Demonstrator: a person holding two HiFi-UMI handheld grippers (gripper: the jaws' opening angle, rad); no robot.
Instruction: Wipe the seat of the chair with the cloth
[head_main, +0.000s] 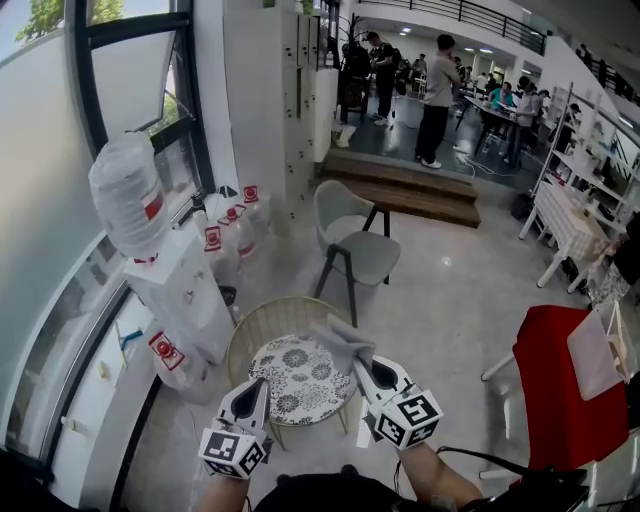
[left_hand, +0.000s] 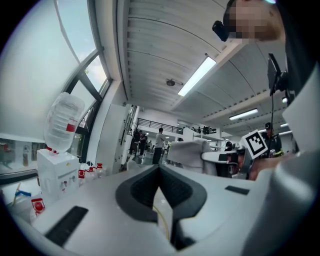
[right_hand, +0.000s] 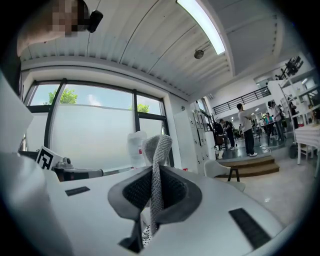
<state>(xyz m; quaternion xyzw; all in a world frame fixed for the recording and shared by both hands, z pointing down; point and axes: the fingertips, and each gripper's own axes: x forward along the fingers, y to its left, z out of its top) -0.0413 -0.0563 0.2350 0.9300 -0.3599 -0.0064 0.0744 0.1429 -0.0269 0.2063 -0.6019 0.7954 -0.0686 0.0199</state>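
Observation:
A round wicker chair (head_main: 262, 322) with a black-and-white patterned seat (head_main: 295, 385) stands just below me in the head view. My right gripper (head_main: 363, 367) is over the seat's right edge, shut on a grey cloth (head_main: 340, 341) that bunches up beyond its tips. In the right gripper view the knitted cloth (right_hand: 157, 160) runs up between the jaws of the right gripper (right_hand: 153, 186). My left gripper (head_main: 257, 387) hovers over the seat's left edge. Its jaws meet with nothing between them in the left gripper view (left_hand: 160, 174).
A white water dispenser (head_main: 178, 290) with an upturned bottle (head_main: 127, 192) stands left of the chair, with spare bottles (head_main: 228, 232) behind. A grey chair (head_main: 355, 245) is farther back and a red chair (head_main: 556, 385) at the right. People stand in the far room.

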